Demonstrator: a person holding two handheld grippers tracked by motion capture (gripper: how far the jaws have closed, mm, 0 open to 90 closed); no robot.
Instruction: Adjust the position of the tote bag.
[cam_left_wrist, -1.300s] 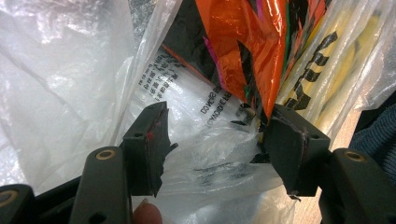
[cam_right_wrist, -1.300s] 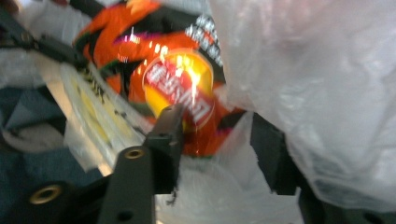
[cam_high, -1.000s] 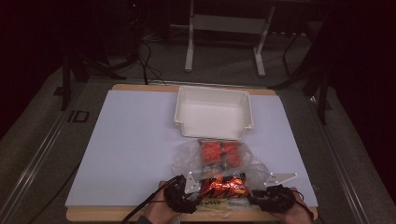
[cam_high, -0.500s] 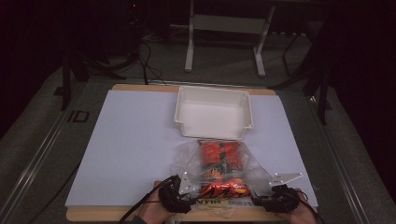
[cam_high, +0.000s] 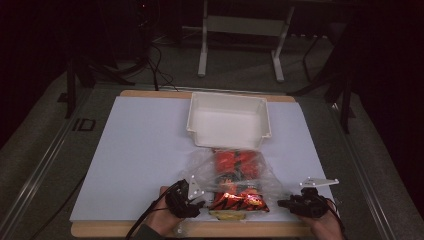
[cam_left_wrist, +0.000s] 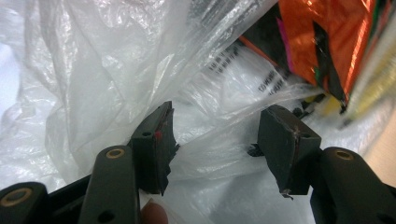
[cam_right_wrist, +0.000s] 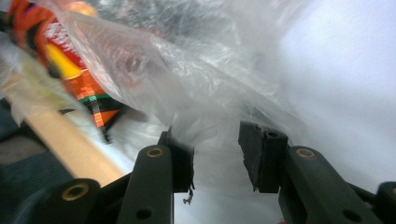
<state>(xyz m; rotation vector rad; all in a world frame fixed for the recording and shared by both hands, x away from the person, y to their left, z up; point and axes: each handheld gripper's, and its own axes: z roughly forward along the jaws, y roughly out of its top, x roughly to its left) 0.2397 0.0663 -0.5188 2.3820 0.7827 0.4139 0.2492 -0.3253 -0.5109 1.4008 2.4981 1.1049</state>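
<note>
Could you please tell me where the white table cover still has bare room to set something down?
The white table cover is bare left of the white plastic bin and clear plastic bag of snack packets; a narrower strip lies right. The near middle is crowded.

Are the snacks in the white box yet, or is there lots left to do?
Not yet. The white box looks empty. The snack packets lie in the clear plastic bag on the table. The left hand-held gripper has been closing around a fold of bag; the right hand-held gripper stands open at the bag's edge. Emptying looks still ahead.
</note>
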